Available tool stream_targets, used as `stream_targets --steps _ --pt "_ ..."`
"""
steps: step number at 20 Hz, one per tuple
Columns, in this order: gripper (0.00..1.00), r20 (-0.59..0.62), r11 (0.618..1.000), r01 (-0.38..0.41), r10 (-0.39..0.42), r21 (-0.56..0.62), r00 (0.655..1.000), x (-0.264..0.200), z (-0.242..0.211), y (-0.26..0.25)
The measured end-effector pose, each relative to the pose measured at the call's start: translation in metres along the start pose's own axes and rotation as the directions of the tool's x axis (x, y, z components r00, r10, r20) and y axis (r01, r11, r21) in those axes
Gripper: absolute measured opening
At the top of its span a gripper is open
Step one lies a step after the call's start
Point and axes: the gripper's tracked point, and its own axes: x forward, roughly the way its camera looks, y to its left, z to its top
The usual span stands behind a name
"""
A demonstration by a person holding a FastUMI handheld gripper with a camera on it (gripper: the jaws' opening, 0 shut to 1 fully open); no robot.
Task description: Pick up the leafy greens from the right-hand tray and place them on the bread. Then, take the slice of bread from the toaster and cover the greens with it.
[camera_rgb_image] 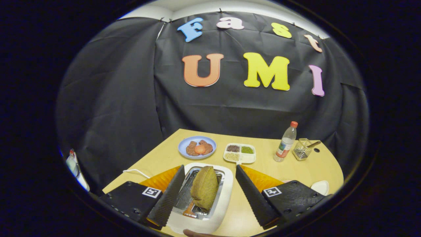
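A brown slice of bread (pixel 205 187) stands upright in the slot of a white toaster (pixel 224 189) on the wooden table (pixel 273 171). My gripper (pixel 210 194) hovers just above the toaster, its fingers spread wide to either side of the slice without touching it. One finger (pixel 169 196) sits over the toaster's left edge, the other off its right side. Beyond the toaster sits a blue plate (pixel 183 147) with brown pieces and an orange ball on it. The gripper is open.
A white four-compartment tray (pixel 240 153) of grains and green bits stands beyond the toaster. Farther right are a clear bottle (pixel 285 142) with a red cap and a wire basket (pixel 302 149). A white dish (pixel 320 187) lies by the table's right edge. A white cable (pixel 135 171) runs left.
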Motion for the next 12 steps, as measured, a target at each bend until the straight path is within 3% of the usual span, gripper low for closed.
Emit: stream_targets --steps 3,7,8,9,12 --pt "0.8 -0.073 0.999 0.034 -0.034 -0.006 0.997 0.015 -0.016 0.002" --pt "0.34 -0.162 0.997 0.08 -0.077 0.011 0.984 0.024 -0.036 -0.006" --pt "0.29 -0.172 0.997 0.08 -0.075 0.019 0.982 0.027 -0.039 -0.007" --pt "0.17 -0.168 0.996 0.083 -0.076 0.036 0.983 0.026 -0.036 -0.008" --pt "0.13 -0.165 0.996 0.069 -0.06 0.049 0.984 0.018 -0.029 -0.007"
